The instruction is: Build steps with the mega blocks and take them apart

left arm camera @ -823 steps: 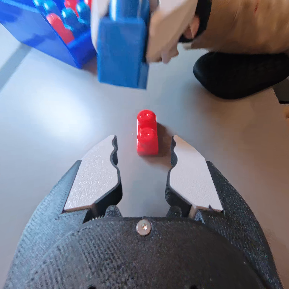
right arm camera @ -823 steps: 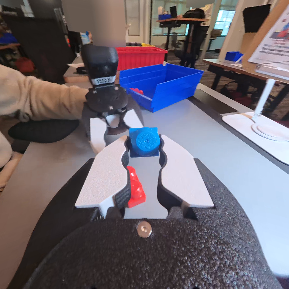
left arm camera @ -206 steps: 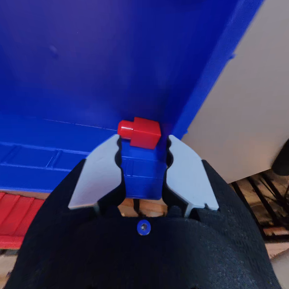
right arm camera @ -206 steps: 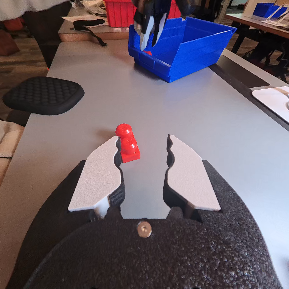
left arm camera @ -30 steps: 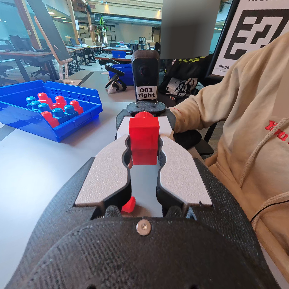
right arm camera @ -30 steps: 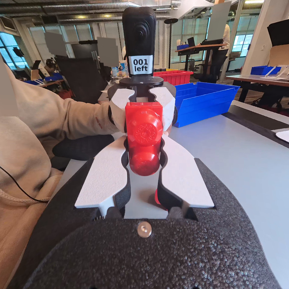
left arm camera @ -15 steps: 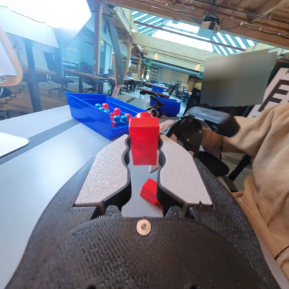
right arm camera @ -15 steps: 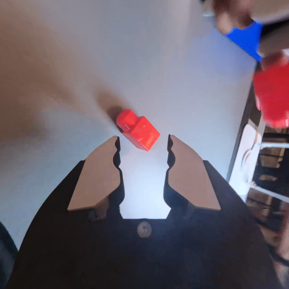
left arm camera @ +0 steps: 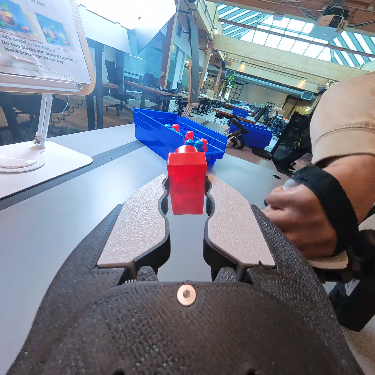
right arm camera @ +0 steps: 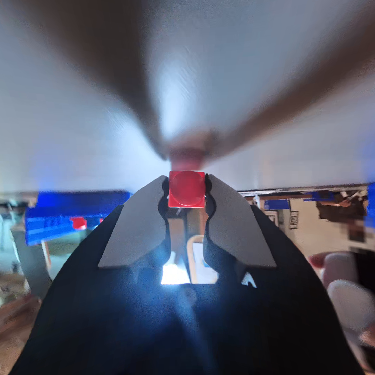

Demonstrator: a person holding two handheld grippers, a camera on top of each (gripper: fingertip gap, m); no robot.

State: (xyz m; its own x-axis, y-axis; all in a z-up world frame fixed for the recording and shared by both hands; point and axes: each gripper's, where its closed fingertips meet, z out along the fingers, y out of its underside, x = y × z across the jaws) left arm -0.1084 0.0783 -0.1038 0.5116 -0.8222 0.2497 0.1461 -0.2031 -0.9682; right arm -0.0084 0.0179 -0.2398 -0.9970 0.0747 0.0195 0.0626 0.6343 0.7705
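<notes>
Half a second ago your right gripper [right arm camera: 186,189] hung open over a loose red block on the tabletop; now it's clamped on that small red block [right arm camera: 186,189], pinched right at the fingertips, stud facing the camera. That view is upside down and heavily smeared, so the grey tabletop [right arm camera: 81,142] fills the upper part and a blue bin [right arm camera: 67,215] streaks along the left edge with something red beside it. Whether the block is lifted clear or just touching the surface, I can't tell through the blur.

Over on your left, no change in the grip: the left gripper [left arm camera: 186,194] stays narrowed on its tall red block [left arm camera: 186,182], upright between the fingertips with the rounded stud on top, held above the tabletop [left arm camera: 60,213]. Past it, well apart, the blue bin [left arm camera: 154,129] sits on the surface with red and blue blocks [left arm camera: 192,141] standing inside. To the far left a white stand [left arm camera: 30,156] carries an instruction sheet [left arm camera: 38,40]. At the right edge your right hand [left arm camera: 300,219] shows, a black strap [left arm camera: 332,203] across the back of it, beige sleeve [left arm camera: 343,121] above.
</notes>
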